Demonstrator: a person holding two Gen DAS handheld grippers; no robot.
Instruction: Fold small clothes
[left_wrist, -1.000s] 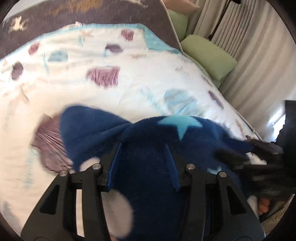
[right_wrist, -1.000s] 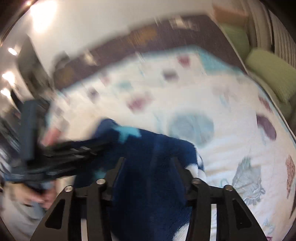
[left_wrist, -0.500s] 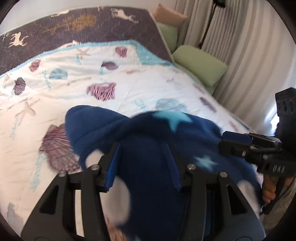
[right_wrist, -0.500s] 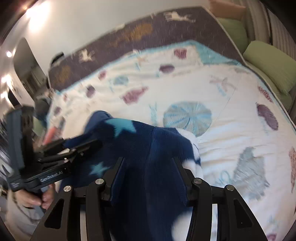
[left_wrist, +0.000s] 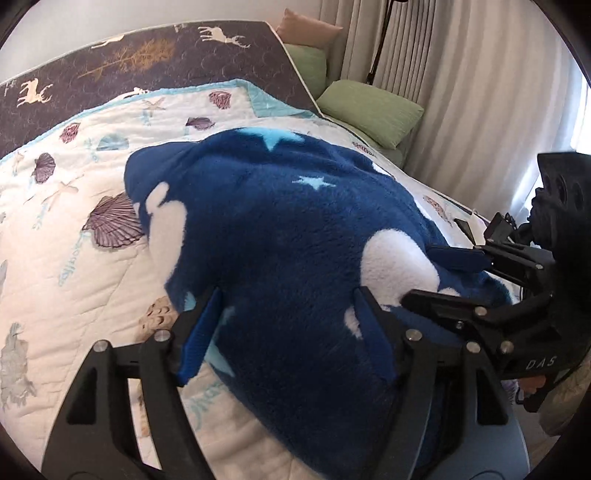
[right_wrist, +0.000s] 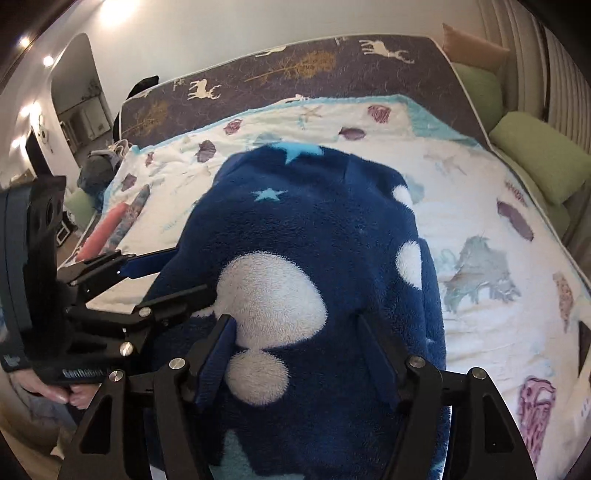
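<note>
Right now a dark blue fleece garment (left_wrist: 295, 236) with white patches and pale blue stars is lying bunched on the bed's quilt (left_wrist: 74, 229), which is printed with seashells. It is sitting at the near edge of the bed, just in front of both tools. The left tool (left_wrist: 288, 317) is pointing down at the fleece, and its blue-padded fingers (left_wrist: 201, 332) are standing apart on either side of a hump of the fabric. Its jaws have just been opening, and the pads are no longer pinching the cloth, though the fleece is bulging up between them. The right tool (right_wrist: 295, 343) is doing the same a little to the side: its jaws have just been opening too, and the garment is lying between its spread fingers (right_wrist: 218, 350) without being clamped. In the left wrist view the right tool is showing at the right edge, touching the garment's side. In the right wrist view a hand (right_wrist: 55, 389) is gripping the left tool's handle. Green pillows (left_wrist: 369, 110) are resting beside the bed near pale curtains (left_wrist: 480, 92).
</note>
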